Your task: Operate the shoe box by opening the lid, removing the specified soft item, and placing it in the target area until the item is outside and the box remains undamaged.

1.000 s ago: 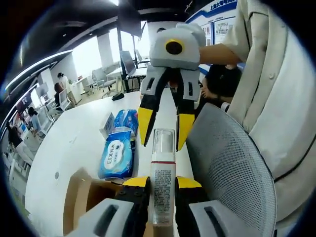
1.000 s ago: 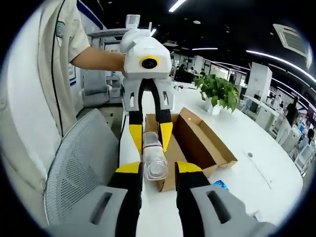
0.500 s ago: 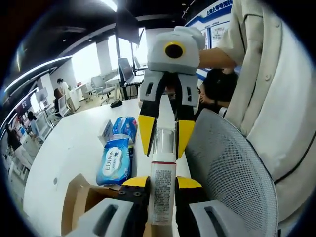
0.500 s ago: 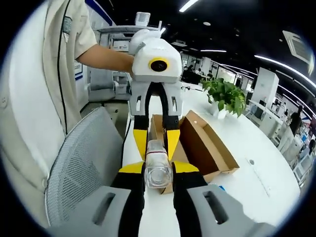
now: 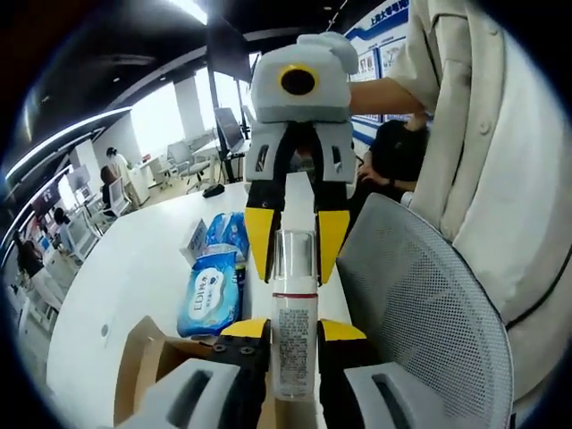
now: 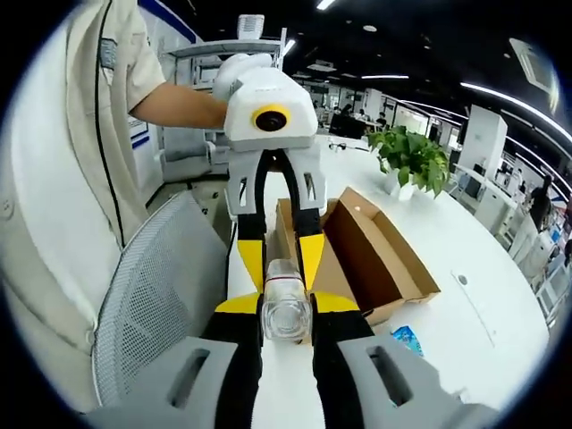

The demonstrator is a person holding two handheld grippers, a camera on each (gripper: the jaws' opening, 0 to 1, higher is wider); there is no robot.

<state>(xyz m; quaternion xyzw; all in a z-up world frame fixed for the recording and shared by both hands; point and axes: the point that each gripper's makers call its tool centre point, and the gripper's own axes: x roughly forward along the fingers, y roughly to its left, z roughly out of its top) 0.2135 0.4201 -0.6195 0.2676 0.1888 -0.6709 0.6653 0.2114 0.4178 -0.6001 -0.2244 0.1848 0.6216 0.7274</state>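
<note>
White table (image 5: 134, 259) runs up the left half of the left gripper view; in the right gripper view it fills the lower right (image 6: 465, 313). Grey mesh chair back (image 5: 420, 313) takes the lower right of the left gripper view, and the lower left of the right gripper view (image 6: 152, 304). My beige sleeve and torso (image 5: 483, 134) occupy the right edge there.

Shoe box (image 6: 357, 259), brown cardboard, sits open at frame centre-right in the right gripper view, lid flap up; its corner shows at lower left of the left gripper view (image 5: 147, 357).

Blue wipes packs (image 5: 210, 290) lie on the table, left of centre. Potted plant (image 6: 409, 161) stands upper right.

My left gripper (image 5: 293, 329), bottom centre, is clamped on the labelled body of a clear bottle (image 5: 293, 313). My right gripper (image 5: 290, 241) faces it from above, yellow tips either side of the bottle's clear cap; in its own view (image 6: 286, 304) the tips sit against the cap (image 6: 286, 313). Bottle is held in the air above the table edge, outside the box.
</note>
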